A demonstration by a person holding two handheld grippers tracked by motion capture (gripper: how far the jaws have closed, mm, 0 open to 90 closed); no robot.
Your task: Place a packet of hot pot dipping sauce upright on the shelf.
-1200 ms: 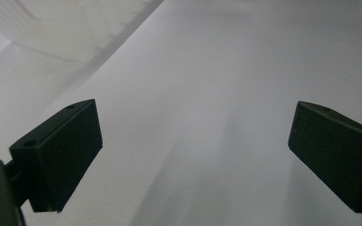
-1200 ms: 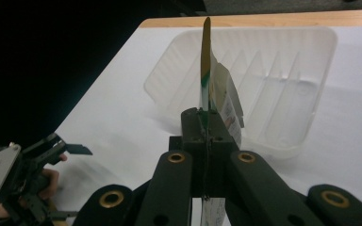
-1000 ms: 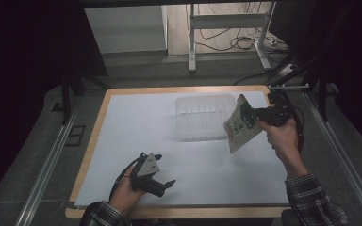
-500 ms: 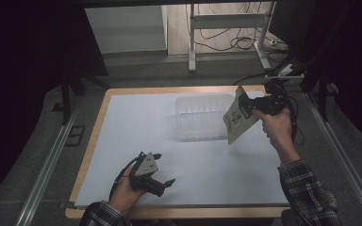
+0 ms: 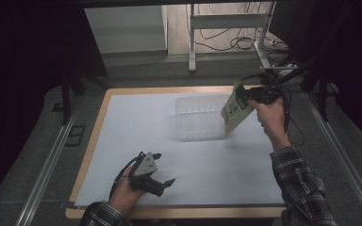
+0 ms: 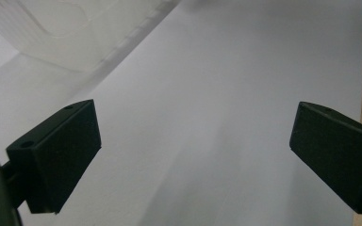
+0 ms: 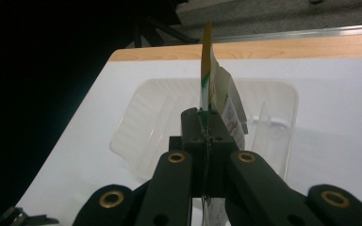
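My right gripper (image 5: 246,94) is shut on the top edge of a flat cream packet (image 5: 234,112) with green print, which hangs tilted over the right rim of a clear plastic tray (image 5: 199,117). In the right gripper view the jaws pinch the packet (image 7: 210,89) edge-on above the tray (image 7: 160,117). Near the table's front left, my left gripper (image 5: 164,181) rests in a hand on the white sheet, its jaws wide apart with nothing between them. The left gripper view has both fingers (image 6: 56,160) over bare white paper, and the tray (image 6: 75,33) at the upper left.
A white sheet (image 5: 169,155) covers most of the wooden table (image 5: 94,141). Metal rails run along both sides (image 5: 42,174). Cables and a metal frame (image 5: 226,28) lie on the floor beyond the far edge.
My right hand has carried the packet up and toward the far side, so it now hangs over the tray's right rim. The left hand has stayed where it was.
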